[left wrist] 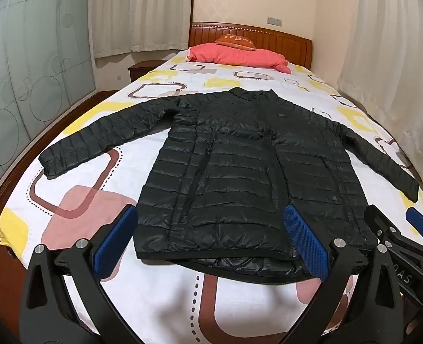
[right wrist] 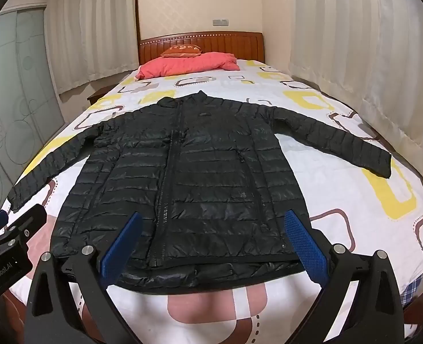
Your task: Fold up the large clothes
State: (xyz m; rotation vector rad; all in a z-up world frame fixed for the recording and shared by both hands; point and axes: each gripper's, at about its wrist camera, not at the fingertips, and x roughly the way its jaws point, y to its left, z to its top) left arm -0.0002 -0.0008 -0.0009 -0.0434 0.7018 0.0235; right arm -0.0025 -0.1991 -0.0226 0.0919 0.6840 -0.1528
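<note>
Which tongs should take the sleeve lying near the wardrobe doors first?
Left, probably. The left tongs, open, hover over the jacket hem on that sleeve's side. The right tongs, also open, sit further toward the opposite sleeve.

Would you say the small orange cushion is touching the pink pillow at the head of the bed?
Touching. The right wrist view shows the orange cushion resting on the pink pillow's rear edge, with no gap between them.

Jacket (right wrist: 188, 172) flat mid-bed (right wrist: 326, 200), sleeves out L/R, pillow (right wrist: 188, 64) behind it by headboard (right wrist: 200, 43).
</note>
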